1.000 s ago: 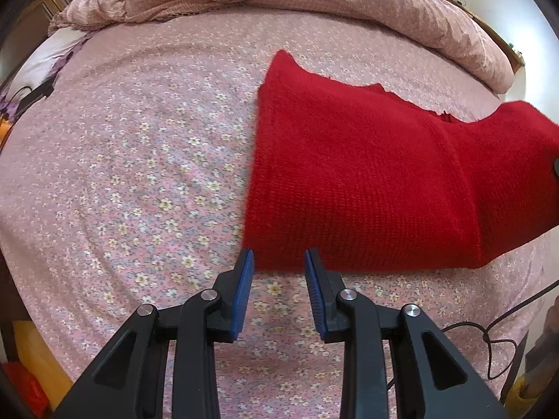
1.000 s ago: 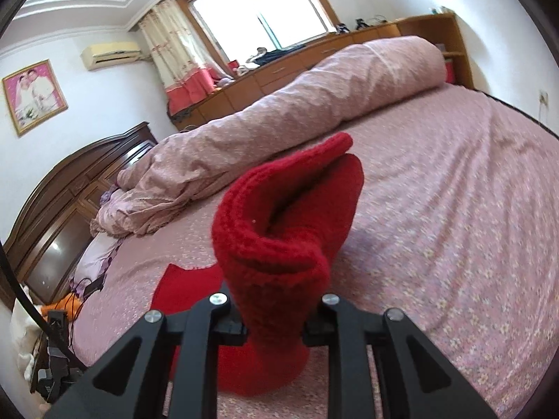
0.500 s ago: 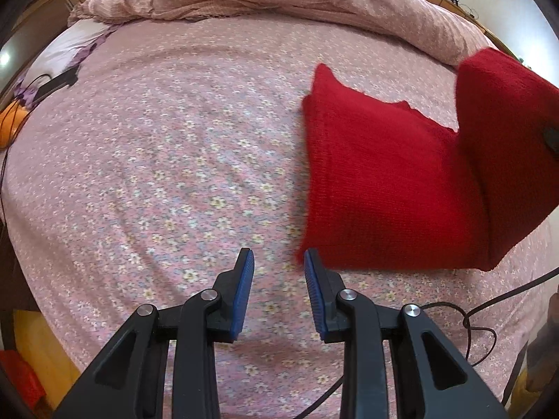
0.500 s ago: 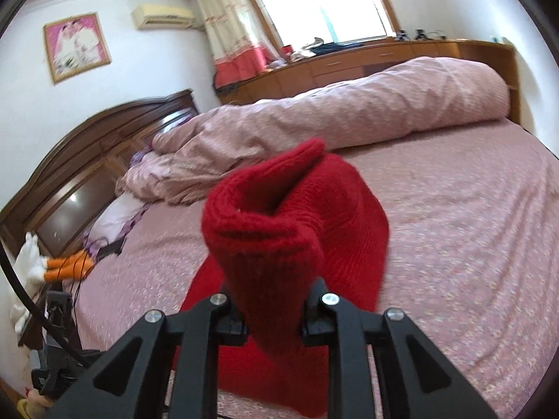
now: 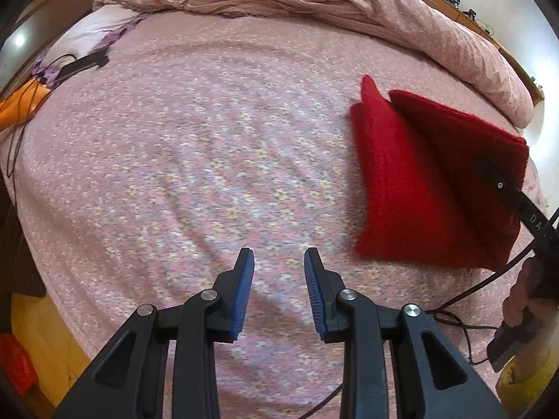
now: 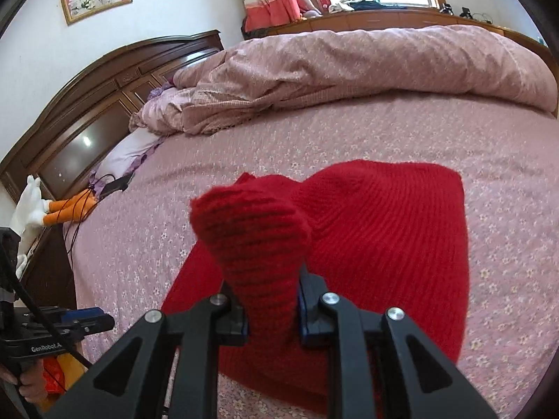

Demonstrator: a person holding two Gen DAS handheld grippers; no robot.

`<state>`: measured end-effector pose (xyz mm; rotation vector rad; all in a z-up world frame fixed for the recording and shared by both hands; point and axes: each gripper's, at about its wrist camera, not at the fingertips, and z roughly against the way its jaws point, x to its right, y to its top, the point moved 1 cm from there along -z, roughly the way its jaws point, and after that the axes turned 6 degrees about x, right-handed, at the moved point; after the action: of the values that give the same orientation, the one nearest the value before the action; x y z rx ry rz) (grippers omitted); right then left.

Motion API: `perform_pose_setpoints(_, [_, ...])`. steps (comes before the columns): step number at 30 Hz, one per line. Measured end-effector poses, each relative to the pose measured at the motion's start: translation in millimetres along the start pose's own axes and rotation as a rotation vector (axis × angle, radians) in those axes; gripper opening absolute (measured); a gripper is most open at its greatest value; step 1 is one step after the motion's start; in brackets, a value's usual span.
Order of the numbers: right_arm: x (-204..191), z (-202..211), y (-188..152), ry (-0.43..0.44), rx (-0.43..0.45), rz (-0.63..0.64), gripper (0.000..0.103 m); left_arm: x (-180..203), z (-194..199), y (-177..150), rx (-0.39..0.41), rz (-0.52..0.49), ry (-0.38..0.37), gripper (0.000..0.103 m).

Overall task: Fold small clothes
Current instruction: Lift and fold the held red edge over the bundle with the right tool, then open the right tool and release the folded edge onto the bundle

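Observation:
A red knitted garment (image 5: 412,188) lies on the pink flowered bedsheet (image 5: 209,160), at the right in the left wrist view, with one end lifted and folded over the rest. My right gripper (image 6: 270,300) is shut on that lifted end, and the bunched knit (image 6: 251,230) stands up between its pads above the flat part (image 6: 391,230). One black finger (image 5: 513,199) of it shows against the cloth in the left wrist view. My left gripper (image 5: 278,255) hovers over bare sheet to the left of the garment, its blue pads apart with nothing between them.
A rolled pink duvet (image 5: 349,3) lies along the far side of the bed. At the head end are a dark wooden headboard (image 6: 104,87), a pillow, a plush toy (image 6: 59,209) and a black device with cables (image 5: 84,64). A cable (image 5: 454,314) trails over the near edge.
The right gripper has carried the garment's end over the flat part and lower. The left gripper has slid left, away from the garment's edge, still apart and empty.

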<state>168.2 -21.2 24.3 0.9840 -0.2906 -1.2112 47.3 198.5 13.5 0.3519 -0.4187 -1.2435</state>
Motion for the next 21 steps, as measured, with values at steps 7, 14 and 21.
perform_pose_setpoints(7, [-16,27,27,0.019,0.132,-0.036,0.019,-18,5,3,0.011,0.011,0.0,0.023])
perform_pose_setpoints(14, [-63,-17,3,0.042,0.008,0.069,0.02,-31,4,7,0.02,0.043,0.003,0.023])
perform_pose_setpoints(21, [-72,-20,-17,0.046,-0.062,0.088,0.034,-34,6,6,0.017,0.051,-0.004,0.023])
